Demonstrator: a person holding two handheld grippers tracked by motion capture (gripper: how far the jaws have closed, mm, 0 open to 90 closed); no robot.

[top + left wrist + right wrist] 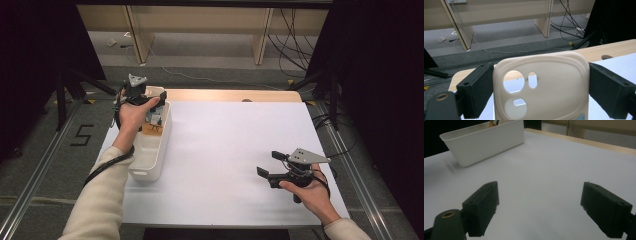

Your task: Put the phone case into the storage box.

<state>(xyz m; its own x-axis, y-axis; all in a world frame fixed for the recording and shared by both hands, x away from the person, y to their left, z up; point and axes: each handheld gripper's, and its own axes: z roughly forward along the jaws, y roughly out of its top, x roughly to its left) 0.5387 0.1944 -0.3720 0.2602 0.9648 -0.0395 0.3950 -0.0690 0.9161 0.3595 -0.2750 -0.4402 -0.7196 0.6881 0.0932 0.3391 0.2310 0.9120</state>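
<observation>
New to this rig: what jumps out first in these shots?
The cream phone case with its camera cut-outs dominates the left gripper view, clamped edge to edge between the left hand-held gripper's black jaws. In the high view that hand hovers over the far end of the white bin at the table's left edge. The right hand-held gripper sits open and empty over the bare white tabletop, near right.

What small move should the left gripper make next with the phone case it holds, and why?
Probably lift the phone case clear of the white bin and carry it toward the bare white table. The left gripper has its jaws on both edges of the case, above the bin; the right gripper waits open.
</observation>
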